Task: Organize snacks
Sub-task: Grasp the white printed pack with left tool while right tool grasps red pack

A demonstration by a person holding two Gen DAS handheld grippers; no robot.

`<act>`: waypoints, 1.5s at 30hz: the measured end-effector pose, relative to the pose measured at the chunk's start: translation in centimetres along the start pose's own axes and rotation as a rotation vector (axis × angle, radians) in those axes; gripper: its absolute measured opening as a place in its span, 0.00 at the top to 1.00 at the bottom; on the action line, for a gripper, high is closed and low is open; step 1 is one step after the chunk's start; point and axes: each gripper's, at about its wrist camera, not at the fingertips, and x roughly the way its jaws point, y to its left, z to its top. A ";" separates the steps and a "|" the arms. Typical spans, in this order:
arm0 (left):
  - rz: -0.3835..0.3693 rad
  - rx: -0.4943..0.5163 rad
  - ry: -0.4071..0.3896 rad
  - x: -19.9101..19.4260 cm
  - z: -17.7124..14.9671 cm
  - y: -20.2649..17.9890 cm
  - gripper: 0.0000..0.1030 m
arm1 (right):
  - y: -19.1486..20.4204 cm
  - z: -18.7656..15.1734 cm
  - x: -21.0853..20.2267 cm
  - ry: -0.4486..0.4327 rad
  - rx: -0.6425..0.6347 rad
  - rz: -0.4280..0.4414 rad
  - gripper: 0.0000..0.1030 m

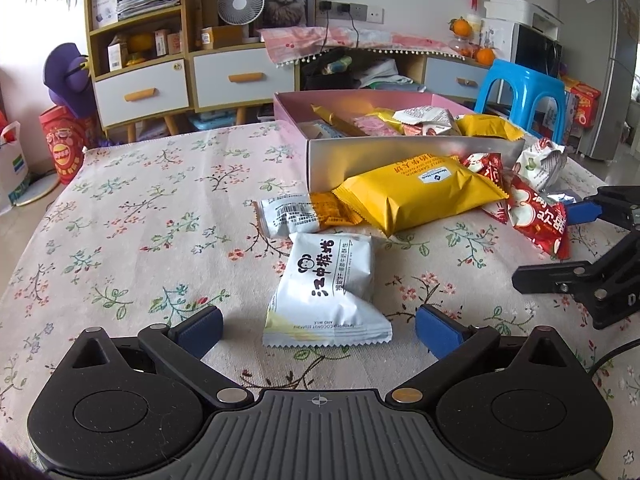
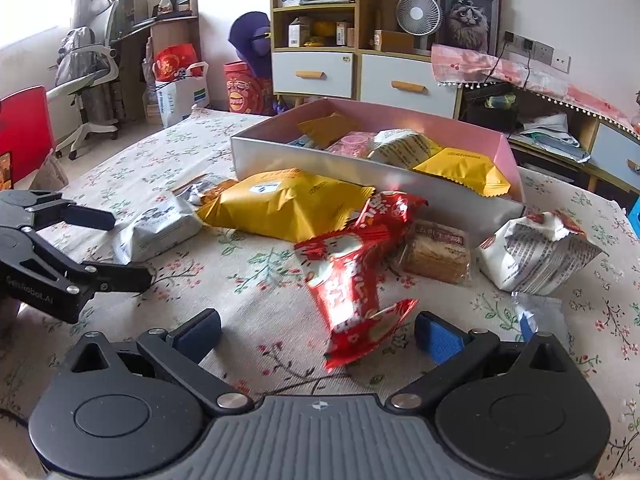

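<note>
A floral-cloth table (image 1: pixel 140 208) fills both views; the pink cardboard box (image 2: pixel 400 178) sits upper centre. The white snack packet (image 1: pixel 326 292) lies between the released left claw (image 1: pixel 318 326); the red wrapper (image 2: pixel 352 280) between the released right claw (image 2: pixel 318 330).

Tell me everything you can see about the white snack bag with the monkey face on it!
The white snack bag is a small, puffy pouch that looks like plastic, sealed, with crimped zigzag ends. It has a black monkey-face logo, bold black characters and a pale yellow patch near the close end. It lies flat on the flowered tablecloth, between the open fingers of the left gripper, which do not touch it. Its far end meets another white packet.
</note>
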 end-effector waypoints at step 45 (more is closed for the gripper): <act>-0.086 -0.057 0.033 -0.8 2.5 -0.4 0.51 | 0.3 2.3 -1.2 -0.061 0.034 -0.039 0.79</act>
